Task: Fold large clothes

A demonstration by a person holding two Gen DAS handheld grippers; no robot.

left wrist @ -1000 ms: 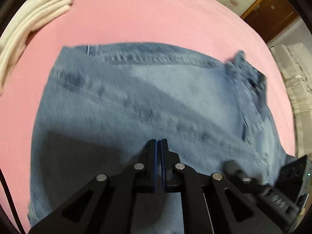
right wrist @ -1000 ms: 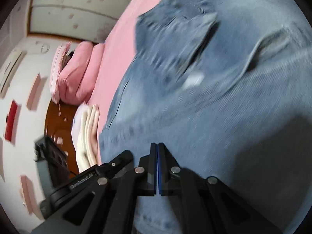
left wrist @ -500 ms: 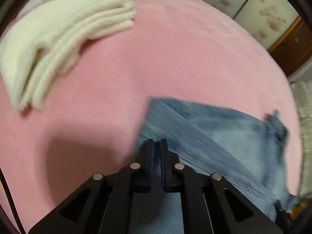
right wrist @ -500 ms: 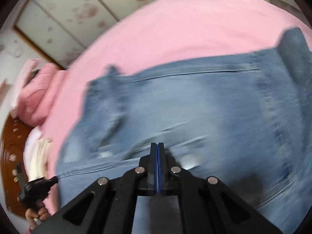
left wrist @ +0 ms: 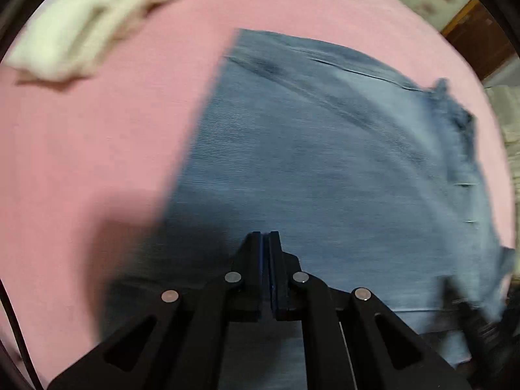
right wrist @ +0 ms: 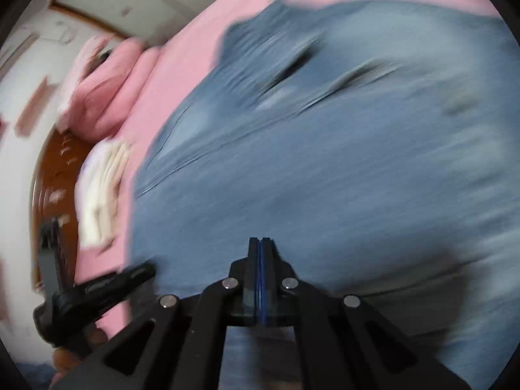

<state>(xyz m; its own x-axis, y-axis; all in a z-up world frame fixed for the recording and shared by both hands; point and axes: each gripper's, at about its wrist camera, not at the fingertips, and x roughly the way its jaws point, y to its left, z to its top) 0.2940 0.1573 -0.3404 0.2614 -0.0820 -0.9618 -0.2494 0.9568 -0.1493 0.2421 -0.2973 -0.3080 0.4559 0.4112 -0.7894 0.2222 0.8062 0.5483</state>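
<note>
Hovering clenched and empty, both grippers, left (left wrist: 266, 234) and right (right wrist: 260, 239), hang over the jeans (left wrist: 341, 169) on the pink bed (left wrist: 97, 136); denim spreads toward twelve to two o'clock, left edge nearer the left gripper.

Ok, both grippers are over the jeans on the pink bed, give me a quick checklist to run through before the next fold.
1. Left gripper shut: ok, the pads meet with no gap.
2. Right gripper shut: ok, closed tight.
3. Denim pinched in either one: cannot tell, the jeans pass under both tips and the frames are blurred.
4. Jeans flat on the pink bed sheet: not ok, creases show near the waist in the right wrist view.
5. White folded towels apart from the jeans: ok, bare sheet lies between them.
6. Sharp view for aiming: not ok, both pictures are smeared by motion.
</note>
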